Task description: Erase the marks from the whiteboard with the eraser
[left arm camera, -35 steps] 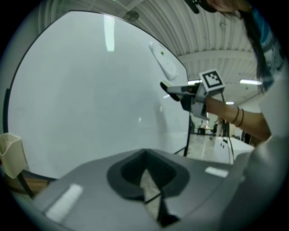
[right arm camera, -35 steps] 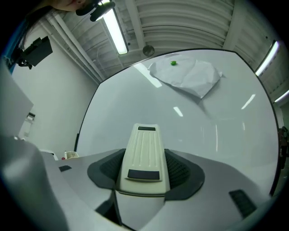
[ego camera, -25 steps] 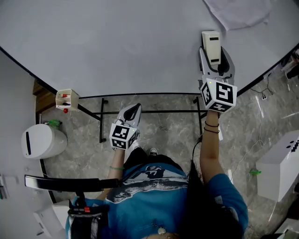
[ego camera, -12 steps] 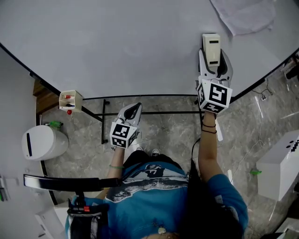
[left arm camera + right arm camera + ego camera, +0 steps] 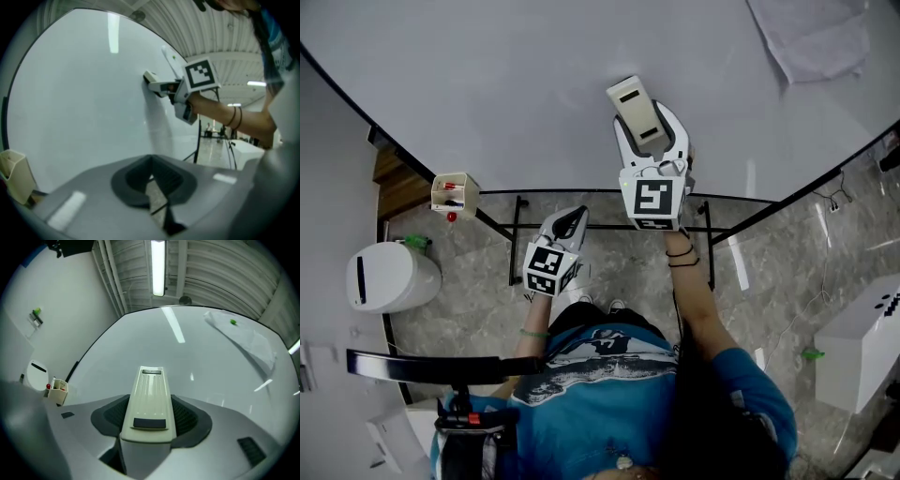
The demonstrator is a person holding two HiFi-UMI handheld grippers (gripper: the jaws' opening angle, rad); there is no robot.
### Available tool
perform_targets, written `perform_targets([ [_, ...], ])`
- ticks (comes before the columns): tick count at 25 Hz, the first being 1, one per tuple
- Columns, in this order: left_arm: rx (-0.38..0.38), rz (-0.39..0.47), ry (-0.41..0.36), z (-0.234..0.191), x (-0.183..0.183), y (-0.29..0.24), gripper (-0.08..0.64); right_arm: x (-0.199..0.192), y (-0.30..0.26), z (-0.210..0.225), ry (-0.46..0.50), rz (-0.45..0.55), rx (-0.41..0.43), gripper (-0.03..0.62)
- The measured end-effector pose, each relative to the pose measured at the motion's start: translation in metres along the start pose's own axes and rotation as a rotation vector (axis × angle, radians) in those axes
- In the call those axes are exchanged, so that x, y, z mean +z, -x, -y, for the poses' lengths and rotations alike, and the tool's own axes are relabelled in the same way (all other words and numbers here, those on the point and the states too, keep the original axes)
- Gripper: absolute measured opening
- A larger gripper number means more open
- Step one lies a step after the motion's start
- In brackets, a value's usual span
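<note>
The whiteboard [image 5: 506, 84] fills the top of the head view, and I see no marks on it. My right gripper [image 5: 649, 131] is shut on the cream eraser [image 5: 635, 101], which is pressed against the board near its lower edge. In the right gripper view the eraser [image 5: 149, 399] sits between the dark pads [image 5: 188, 417], pointing at the whiteboard [image 5: 187, 352]. My left gripper [image 5: 570, 217] hangs shut and holds nothing, below the board's edge. In the left gripper view its tips [image 5: 152, 180] meet, and the eraser [image 5: 151, 78] touches the whiteboard [image 5: 70, 93].
A small marker holder [image 5: 455, 192] hangs at the board's lower left edge. A pale sheet [image 5: 816, 37] is stuck at the board's upper right. The stand's black bars [image 5: 600, 225] run beneath. A white bin [image 5: 384, 277] and a white box [image 5: 862, 337] stand on the floor.
My right gripper has swept the eraser leftward across the board and tilted it slightly. The left gripper has stayed nearly where it was.
</note>
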State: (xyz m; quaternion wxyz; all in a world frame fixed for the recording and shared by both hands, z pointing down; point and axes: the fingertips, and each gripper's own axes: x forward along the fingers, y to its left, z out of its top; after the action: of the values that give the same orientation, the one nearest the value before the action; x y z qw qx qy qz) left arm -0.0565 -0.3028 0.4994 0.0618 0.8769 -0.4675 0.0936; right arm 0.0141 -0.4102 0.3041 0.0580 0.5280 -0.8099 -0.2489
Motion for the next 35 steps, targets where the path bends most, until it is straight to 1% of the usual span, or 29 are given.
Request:
perform_targets([
  [3,0.010,-0.005,-0.001,-0.003,-0.006,0.003,0.003,-0.004,-0.011,-0.043,0.043,-0.027,0.069,0.264],
  [7,0.033,-0.016,0.012,-0.010,-0.010,0.006,0.003,-0.015,-0.023,-0.073,0.037,-0.047,0.134,0.264],
  [11,0.045,-0.030,0.025,-0.012,-0.014,0.007,0.003,-0.017,-0.023,-0.073,0.007,-0.057,0.160,0.264],
  [14,0.043,-0.036,0.030,-0.011,-0.016,0.007,0.003,-0.007,-0.014,-0.056,-0.067,-0.024,0.165,0.264],
  [16,0.028,-0.029,0.028,-0.007,-0.015,0.006,0.003,-0.001,-0.002,-0.032,-0.112,0.002,0.129,0.264],
  [18,0.007,-0.028,0.025,0.000,-0.015,0.005,0.003,0.005,0.013,0.002,-0.131,0.017,0.063,0.264],
  [20,-0.015,-0.028,0.021,0.007,-0.015,0.001,0.003,0.009,0.028,0.043,-0.125,0.025,-0.017,0.264],
  [24,-0.070,-0.025,0.006,0.026,-0.010,-0.011,0.003,0.005,0.055,0.126,-0.071,0.017,-0.173,0.264],
  [28,-0.119,-0.027,-0.012,0.043,-0.002,-0.018,0.003,-0.004,0.081,0.189,-0.095,-0.004,-0.293,0.264],
  [31,-0.147,-0.017,-0.026,0.052,-0.001,-0.024,0.003,-0.012,0.089,0.216,-0.100,-0.026,-0.343,0.264],
  [35,-0.158,-0.030,-0.026,0.057,0.003,-0.025,0.003,-0.016,0.089,0.222,-0.083,-0.034,-0.360,0.264],
])
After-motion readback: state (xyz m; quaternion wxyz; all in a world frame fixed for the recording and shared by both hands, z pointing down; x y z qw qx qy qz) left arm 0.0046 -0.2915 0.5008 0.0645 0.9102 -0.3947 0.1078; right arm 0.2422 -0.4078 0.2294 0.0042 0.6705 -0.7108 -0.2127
